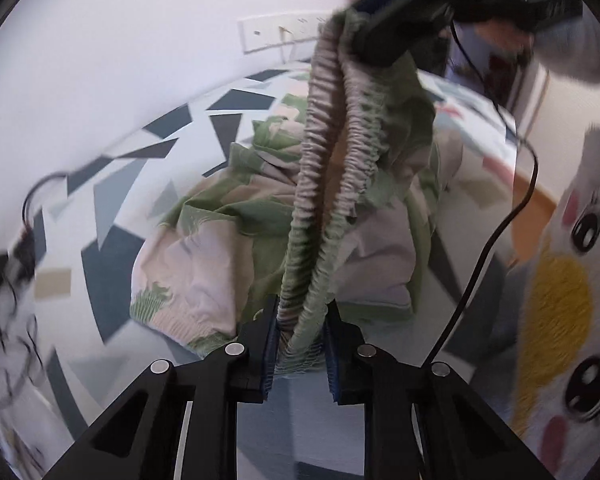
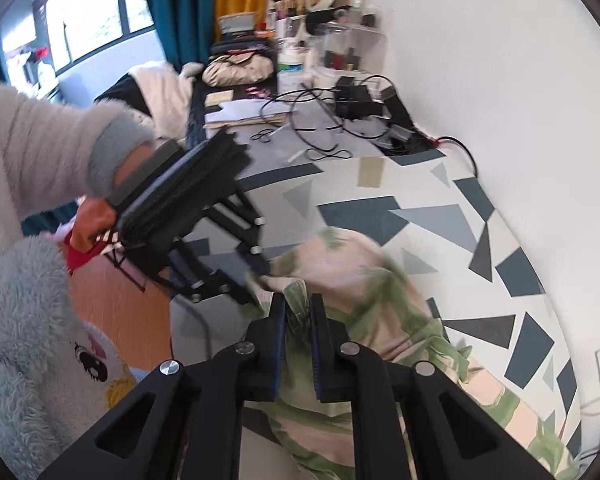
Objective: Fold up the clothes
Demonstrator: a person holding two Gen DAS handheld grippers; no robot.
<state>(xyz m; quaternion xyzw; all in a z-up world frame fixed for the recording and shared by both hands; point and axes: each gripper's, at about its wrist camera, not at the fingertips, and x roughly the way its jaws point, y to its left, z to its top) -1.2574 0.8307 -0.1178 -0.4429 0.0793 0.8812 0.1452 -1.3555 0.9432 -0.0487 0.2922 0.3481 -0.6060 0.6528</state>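
Left tool [image 1: 302,334]: closed on one end of the gathered elastic waistband [image 1: 320,184] of the green-and-pale-pink leaf-print trousers [image 1: 204,248]; the ruched band is bunched between its blue-padded fingers [image 1: 271,344].
Right tool [image 2: 299,316]: pinching the same trousers' waistband edge between its pads; in the left wrist view it [image 1: 384,20] shows at the top, gripping the far end of the band.
Waistband: stretched in a doubled strip between the two tools, lifted off the bed.
Trousers: the rest hangs down in crumpled folds and rests on the bedsheet; a ribbed cuff [image 1: 180,328] lies near the left tool.
Bed: covered with a white sheet printed with grey and dark-blue triangles [image 2: 440,216], set against a white wall [image 2: 480,60].
Person: wears a fluffy cream sleeve with a grey cuff [image 2: 116,156]; a fleecy top with a cartoon duck face [image 1: 572,320] is close to the camera.
Bench: a cluttered bench [image 2: 300,120] beyond the bed carries black cables, papers and cosmetics.
Cable: a black lead [image 1: 496,232] trails from the right tool.
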